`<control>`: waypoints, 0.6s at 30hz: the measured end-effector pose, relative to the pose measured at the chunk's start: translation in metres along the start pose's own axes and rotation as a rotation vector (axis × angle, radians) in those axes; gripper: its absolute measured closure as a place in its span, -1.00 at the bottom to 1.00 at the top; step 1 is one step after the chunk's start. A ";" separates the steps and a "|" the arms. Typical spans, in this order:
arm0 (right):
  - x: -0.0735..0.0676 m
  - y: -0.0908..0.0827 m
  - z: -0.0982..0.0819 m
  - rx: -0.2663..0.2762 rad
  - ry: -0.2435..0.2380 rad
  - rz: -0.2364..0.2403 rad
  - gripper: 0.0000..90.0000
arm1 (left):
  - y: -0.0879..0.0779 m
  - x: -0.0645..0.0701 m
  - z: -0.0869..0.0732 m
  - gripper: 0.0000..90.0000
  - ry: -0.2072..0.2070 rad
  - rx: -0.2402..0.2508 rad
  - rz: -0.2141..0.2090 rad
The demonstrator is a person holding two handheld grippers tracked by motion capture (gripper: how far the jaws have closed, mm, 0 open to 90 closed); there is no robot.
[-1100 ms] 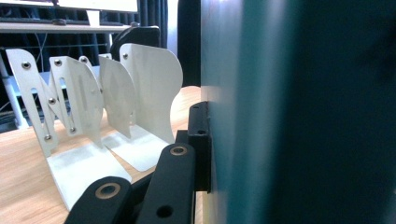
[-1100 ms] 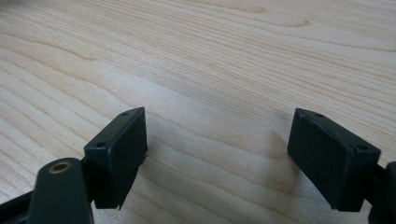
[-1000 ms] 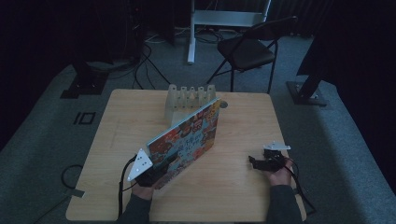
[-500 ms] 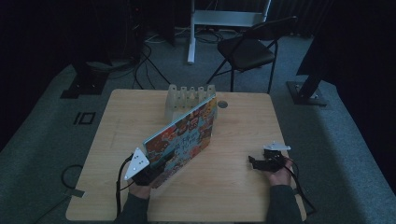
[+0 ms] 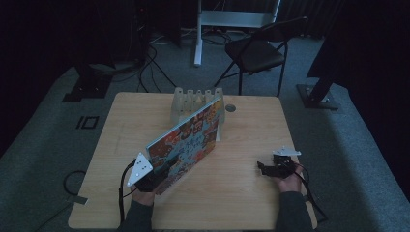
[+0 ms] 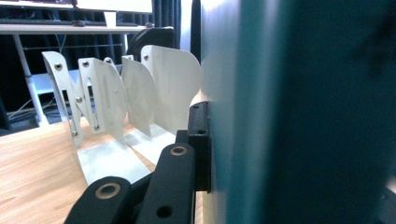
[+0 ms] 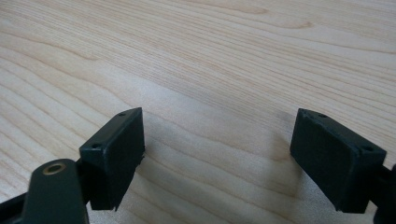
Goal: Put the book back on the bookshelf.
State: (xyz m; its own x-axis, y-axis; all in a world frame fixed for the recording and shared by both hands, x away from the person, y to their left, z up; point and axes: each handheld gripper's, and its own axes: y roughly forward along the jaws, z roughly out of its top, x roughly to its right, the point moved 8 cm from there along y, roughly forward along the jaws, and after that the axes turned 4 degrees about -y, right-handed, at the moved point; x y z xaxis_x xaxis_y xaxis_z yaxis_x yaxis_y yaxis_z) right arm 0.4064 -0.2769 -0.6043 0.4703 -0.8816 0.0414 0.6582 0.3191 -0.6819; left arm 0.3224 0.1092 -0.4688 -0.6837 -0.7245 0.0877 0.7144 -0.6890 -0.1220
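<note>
A: Left gripper (image 5: 162,175)?
B: Pinching the book (image 5: 186,140) – tilted, far edge leaning at the white rack (image 5: 193,99).
A: Right gripper (image 7: 217,158)?
B: Spread, nothing between – over table (image 5: 241,193), right of the book.

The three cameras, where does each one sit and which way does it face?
High view: fixed above the person's side, looking forward and down on the table; both forearms and claws show.
Left gripper view: rides the left claw, looking along the colourful book toward the white rack.
Right gripper view: rides the right claw, jaws apart, facing bare tabletop.
Shared: high and left views both show book and rack.
</note>
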 end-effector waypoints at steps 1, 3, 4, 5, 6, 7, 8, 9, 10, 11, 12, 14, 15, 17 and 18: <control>0.000 0.000 0.000 0.000 0.000 0.000 -0.62 | 0.000 -0.001 0.000 0.80 0.000 0.002 0.002; 0.000 0.000 0.000 0.000 0.000 0.000 -0.62 | -0.001 -0.002 0.000 0.80 0.000 -0.001 0.009; 0.000 0.000 0.000 0.000 0.000 0.000 -0.62 | -0.001 -0.003 0.000 0.80 0.000 -0.001 0.014; 0.000 0.000 0.000 0.000 0.000 0.000 -0.62 | -0.001 -0.003 -0.001 0.80 0.002 -0.003 0.018; 0.000 0.000 0.000 0.000 0.000 0.000 -0.62 | -0.001 -0.004 -0.001 0.80 0.001 -0.001 0.020; 0.000 0.000 0.000 0.000 -0.001 0.000 -0.62 | -0.001 -0.004 -0.001 0.80 0.000 -0.001 0.023; 0.000 0.000 0.000 0.001 0.000 0.000 -0.62 | -0.001 -0.005 -0.001 0.80 0.000 0.000 0.025; 0.000 0.000 0.000 0.000 0.000 0.000 -0.62 | -0.001 -0.006 -0.001 0.80 0.000 0.000 0.025; 0.000 0.000 0.000 0.001 0.000 0.000 -0.62 | -0.002 -0.006 -0.001 0.80 -0.002 0.000 0.026; 0.000 0.000 0.000 0.001 0.000 0.000 -0.62 | -0.002 -0.007 -0.001 0.80 -0.004 -0.001 0.029; 0.000 0.000 0.000 0.001 0.000 0.000 -0.62 | -0.002 -0.007 -0.001 0.80 -0.005 0.000 0.031; 0.000 0.000 0.000 0.001 0.000 0.000 -0.62 | -0.002 -0.008 -0.001 0.80 -0.005 -0.002 0.036; 0.000 0.000 0.000 0.001 0.000 0.000 -0.62 | -0.002 -0.008 -0.001 0.80 -0.006 0.000 0.037; 0.000 0.000 0.000 0.001 0.000 0.000 -0.62 | -0.002 -0.009 -0.001 0.80 -0.010 0.003 0.038; 0.000 0.000 0.000 0.001 0.000 0.000 -0.62 | -0.002 -0.010 -0.001 0.80 -0.013 0.003 0.038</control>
State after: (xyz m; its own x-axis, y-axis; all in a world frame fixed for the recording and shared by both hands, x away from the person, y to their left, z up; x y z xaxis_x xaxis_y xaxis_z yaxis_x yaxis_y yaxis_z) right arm 0.4065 -0.2769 -0.6044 0.4704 -0.8815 0.0414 0.6586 0.3194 -0.6813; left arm 0.3270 0.1178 -0.4706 -0.6540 -0.7504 0.0959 0.7403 -0.6609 -0.1229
